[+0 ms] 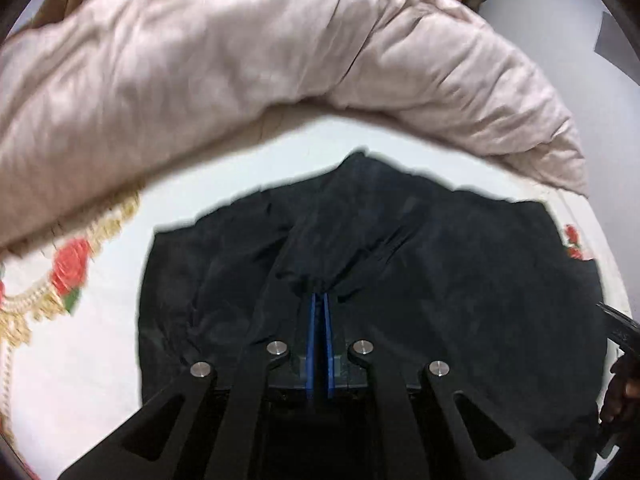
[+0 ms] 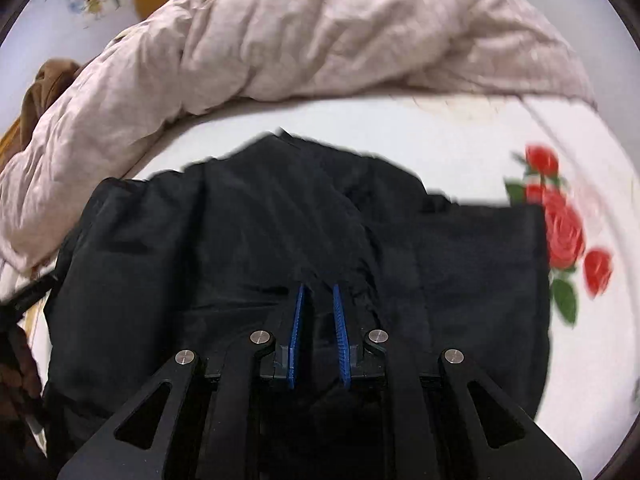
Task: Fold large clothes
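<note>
A large black garment (image 1: 440, 264) lies spread on a white bedsheet with red roses (image 1: 100, 352). My left gripper (image 1: 319, 296) is shut on a bunched fold of the black garment, which puckers at the blue pads. In the right wrist view the same black garment (image 2: 224, 248) fills the middle. My right gripper (image 2: 318, 288) has its blue pads a small gap apart, with black cloth running between them; the cloth wrinkles toward the tips.
A rumpled pale pink quilt (image 1: 224, 52) lies heaped along the far side of the bed, also in the right wrist view (image 2: 304, 28). A brown cloth (image 2: 44, 88) sits at the far left. The rose print (image 2: 564, 224) shows on the sheet to the right.
</note>
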A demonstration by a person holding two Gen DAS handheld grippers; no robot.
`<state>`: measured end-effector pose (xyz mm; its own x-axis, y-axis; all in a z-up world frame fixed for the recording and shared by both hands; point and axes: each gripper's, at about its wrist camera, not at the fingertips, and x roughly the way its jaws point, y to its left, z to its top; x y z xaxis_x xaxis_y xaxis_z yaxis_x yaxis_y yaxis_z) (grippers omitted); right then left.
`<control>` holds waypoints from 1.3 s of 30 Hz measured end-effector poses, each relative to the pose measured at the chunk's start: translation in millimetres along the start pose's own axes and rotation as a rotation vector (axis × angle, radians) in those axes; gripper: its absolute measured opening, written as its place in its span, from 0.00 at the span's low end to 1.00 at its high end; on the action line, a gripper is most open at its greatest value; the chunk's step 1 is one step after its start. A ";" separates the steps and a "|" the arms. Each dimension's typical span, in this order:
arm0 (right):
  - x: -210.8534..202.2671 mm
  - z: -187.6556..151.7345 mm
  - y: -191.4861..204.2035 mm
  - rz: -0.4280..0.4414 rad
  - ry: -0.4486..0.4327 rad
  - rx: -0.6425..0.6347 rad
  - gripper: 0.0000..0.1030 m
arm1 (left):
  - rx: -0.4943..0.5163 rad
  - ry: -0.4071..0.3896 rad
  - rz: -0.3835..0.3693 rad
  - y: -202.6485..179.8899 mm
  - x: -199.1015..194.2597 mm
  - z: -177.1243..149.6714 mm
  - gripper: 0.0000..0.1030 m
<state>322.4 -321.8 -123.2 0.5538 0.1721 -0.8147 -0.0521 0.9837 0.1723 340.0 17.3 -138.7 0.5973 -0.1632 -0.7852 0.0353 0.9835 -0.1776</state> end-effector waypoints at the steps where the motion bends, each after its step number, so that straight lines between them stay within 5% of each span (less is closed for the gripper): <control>1: 1.1 -3.3 -2.3 0.000 -0.005 0.002 0.13 | 0.009 -0.010 -0.004 0.4 4.8 -6.4 0.07; 8: -9.5 2.4 1.0 -0.014 -0.029 0.015 0.13 | -0.008 -0.012 -0.016 4.6 -10.6 -0.3 0.07; 14: -45.7 46.3 15.1 0.039 -0.148 -0.013 0.16 | 0.036 -0.112 -0.063 -8.6 -34.8 48.1 0.07; 17: -22.9 66.0 25.3 0.042 -0.121 -0.044 0.16 | 0.049 -0.082 -0.073 -24.5 -10.7 69.8 0.07; 21: 39.4 63.1 15.2 -0.014 0.038 -0.045 0.16 | 0.083 -0.013 -0.012 -30.2 31.6 63.5 0.08; 28: 55.2 41.2 -8.2 -0.051 0.011 0.004 0.13 | 0.072 -0.041 -0.006 -22.8 41.3 46.4 0.10; 32: 18.8 48.3 -1.5 -0.068 -0.041 0.009 0.16 | 0.075 -0.040 -0.011 -19.7 15.5 52.7 0.10; 36: -52.3 32.3 19.9 0.018 -0.189 -0.025 0.16 | 0.077 -0.110 -0.076 -18.0 -36.6 41.2 0.11; 39: -81.0 3.7 50.3 0.125 -0.202 -0.076 0.18 | 0.086 -0.123 -0.150 -31.0 -65.4 16.2 0.11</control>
<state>277.9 -286.5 -46.5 0.6937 0.2865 -0.6609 -0.1894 0.9578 0.2164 312.8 -1.2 -72.2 0.6733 -0.3031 -0.6744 0.1965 0.9527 -0.2320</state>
